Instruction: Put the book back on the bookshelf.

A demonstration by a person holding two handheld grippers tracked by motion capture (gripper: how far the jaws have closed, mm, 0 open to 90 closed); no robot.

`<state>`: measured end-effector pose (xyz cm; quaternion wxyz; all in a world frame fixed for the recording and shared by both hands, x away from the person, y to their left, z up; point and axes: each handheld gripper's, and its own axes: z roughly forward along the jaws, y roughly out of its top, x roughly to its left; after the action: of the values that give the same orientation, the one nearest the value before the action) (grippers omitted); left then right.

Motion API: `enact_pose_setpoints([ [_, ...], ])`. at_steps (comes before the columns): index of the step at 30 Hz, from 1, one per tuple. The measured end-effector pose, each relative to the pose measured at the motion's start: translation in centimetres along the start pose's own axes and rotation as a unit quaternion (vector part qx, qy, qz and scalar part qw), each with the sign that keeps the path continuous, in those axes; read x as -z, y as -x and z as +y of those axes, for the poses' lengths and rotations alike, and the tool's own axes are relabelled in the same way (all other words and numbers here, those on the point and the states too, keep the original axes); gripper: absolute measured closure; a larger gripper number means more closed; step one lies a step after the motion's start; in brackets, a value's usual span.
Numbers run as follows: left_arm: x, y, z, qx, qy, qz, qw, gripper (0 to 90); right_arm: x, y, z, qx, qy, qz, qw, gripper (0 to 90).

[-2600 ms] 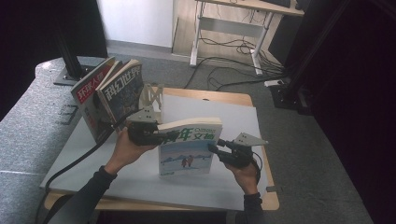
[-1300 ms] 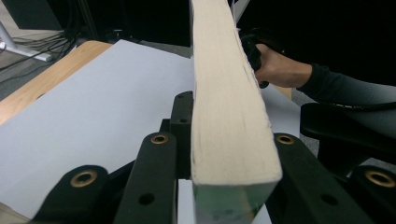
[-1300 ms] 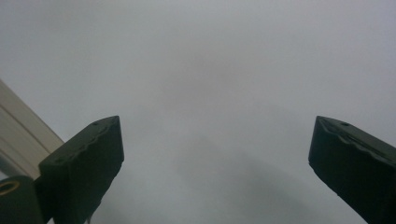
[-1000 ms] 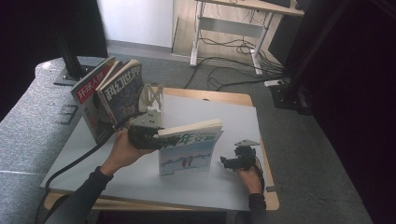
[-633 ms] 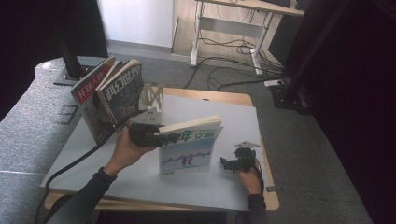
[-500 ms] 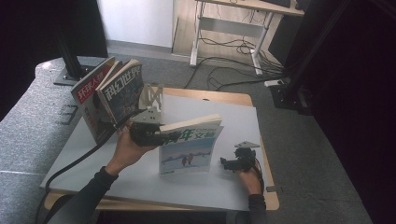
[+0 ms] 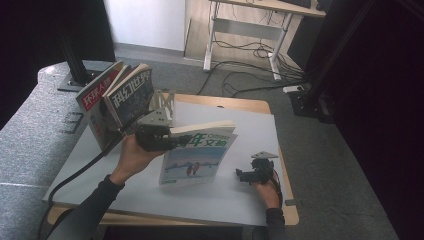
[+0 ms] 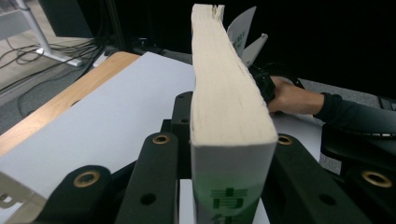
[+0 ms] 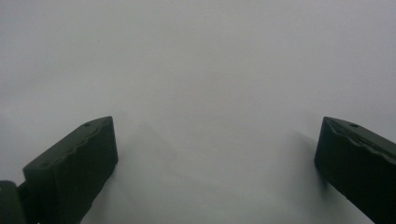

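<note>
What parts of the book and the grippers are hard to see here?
- Book cover: in the left gripper view only its page edge and spine show.
- Left gripper fingertips: in the high view the book covers them.
- Right gripper: too small in the high view to read its jaws.
- Small print on the cover: too small.

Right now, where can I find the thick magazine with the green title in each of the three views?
High view: the magazine is at centre, held by its spine in the left gripper.
Left gripper view: its page edge runs up the middle, between the jaws.
Right gripper view: white table sheet between open jaws.
Shared landmark: that white sheet, in all three.
</note>
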<state>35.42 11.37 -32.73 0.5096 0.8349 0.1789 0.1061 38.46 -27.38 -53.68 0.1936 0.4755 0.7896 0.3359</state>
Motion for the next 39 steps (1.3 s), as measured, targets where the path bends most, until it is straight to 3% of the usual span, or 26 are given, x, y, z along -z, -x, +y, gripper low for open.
enact_pose_setpoints([
  [3,0.5,0.0,0.2,0.003,0.002,0.015,0.9999,74.1,0.0,0.0,0.0,0.0,0.0,0.0,1.0,0.0],
  [19,3.7,-0.9,0.7,0.016,-0.001,0.052,0.9985,74.2,0.0,0.0,0.0,0.002,0.001,-0.001,1.0,0.0],
  [30,6.8,-2.7,0.1,0.05,0.016,0.088,0.9947,74.2,0.0,0.0,0.0,0.002,0.001,-0.001,1.0,0.0],
  [39,8.8,-3.7,0.1,0.058,0.013,0.111,0.992,74.2,0.0,0.0,0.0,0.001,0.002,-0.001,1.0,0.0],
])
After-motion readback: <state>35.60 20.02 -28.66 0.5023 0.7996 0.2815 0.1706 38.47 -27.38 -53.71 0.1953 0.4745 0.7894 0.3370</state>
